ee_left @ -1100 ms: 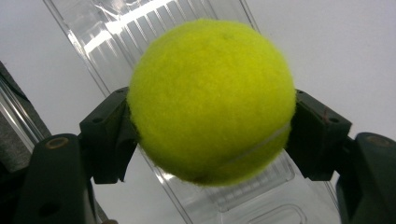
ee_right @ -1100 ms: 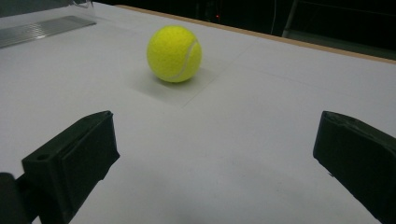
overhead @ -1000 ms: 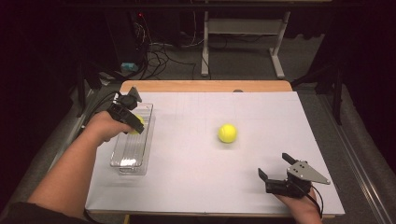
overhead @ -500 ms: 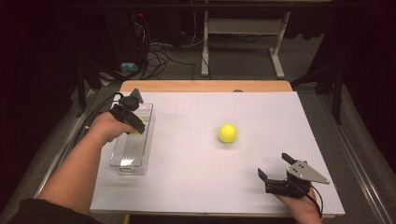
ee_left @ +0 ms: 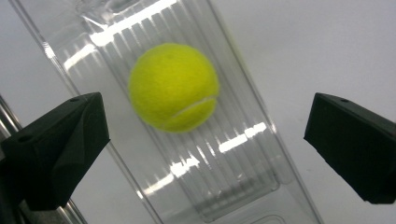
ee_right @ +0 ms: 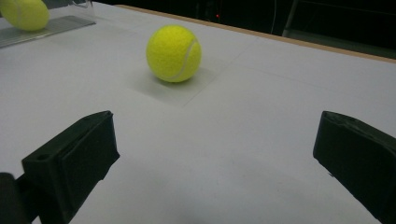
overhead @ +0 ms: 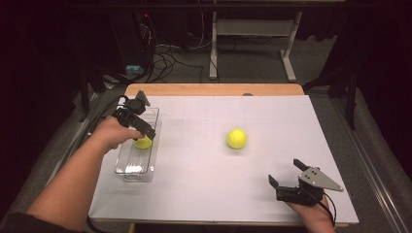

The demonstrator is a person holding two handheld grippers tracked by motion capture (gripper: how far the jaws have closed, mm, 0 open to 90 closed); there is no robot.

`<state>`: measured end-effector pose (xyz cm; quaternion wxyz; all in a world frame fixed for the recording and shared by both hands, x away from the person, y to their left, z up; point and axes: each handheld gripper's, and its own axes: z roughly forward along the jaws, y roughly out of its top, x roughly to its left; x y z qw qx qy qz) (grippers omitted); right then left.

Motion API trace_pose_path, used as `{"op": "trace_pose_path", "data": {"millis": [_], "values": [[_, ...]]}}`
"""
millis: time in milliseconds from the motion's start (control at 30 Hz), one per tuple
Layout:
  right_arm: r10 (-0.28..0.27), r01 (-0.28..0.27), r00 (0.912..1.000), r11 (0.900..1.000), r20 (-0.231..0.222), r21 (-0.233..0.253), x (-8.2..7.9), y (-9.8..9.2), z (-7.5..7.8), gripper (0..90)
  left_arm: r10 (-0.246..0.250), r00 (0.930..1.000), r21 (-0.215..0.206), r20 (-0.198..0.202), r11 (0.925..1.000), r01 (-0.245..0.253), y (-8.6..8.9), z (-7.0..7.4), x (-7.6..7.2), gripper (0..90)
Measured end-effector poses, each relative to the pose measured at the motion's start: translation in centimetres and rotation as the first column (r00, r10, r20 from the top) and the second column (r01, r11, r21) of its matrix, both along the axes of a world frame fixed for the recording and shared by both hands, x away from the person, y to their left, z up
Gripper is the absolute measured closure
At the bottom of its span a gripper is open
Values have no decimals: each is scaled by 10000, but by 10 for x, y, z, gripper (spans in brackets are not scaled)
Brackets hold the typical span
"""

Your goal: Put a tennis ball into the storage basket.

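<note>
So one ball [ee_left: 173, 87] already lies in the tray [overhead: 127, 165] beneath your wide-open, empty left gripper [overhead: 139, 127], while the second ball [overhead: 236, 138] waits right of the tray, ahead of your open, empty right gripper [overhead: 286, 178].

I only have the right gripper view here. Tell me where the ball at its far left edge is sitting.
Observer: That tennis ball lies inside the clear tray at the table's left side.
Operator: Report the left tongs.
Observer: The left tongs hang above the tray with their jaws wide open and the ball between them, untouched.
Operator: Now the right tongs.
Observer: The right tongs sit near the table's front edge, open, well short of the second ball.
</note>
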<state>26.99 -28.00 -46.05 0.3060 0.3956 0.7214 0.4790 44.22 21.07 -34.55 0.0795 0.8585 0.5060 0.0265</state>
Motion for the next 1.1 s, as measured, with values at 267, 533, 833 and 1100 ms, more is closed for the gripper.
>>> {"op": "trace_pose_path", "data": {"millis": [267,533,833,1100], "values": [[-5,5,10000,10000,-13,-31,0,0,0,0,-811,9967,79,107,9967,810,-30,-3,-13,6],[-4,4,10000,10000,-12,-33,0,0,0,0,-1486,9885,-210,277,9886,1492,-61,-6,-25,6],[2,-2,10000,10000,20,-29,0,0,0,0,-2522,9670,-410,365,9664,2536,-103,-13,-45,6],[37,-37,10000,10000,40,-55,-1,0,0,0,-3247,9453,-604,307,9434,3260,-133,-23,-63,6]]}}
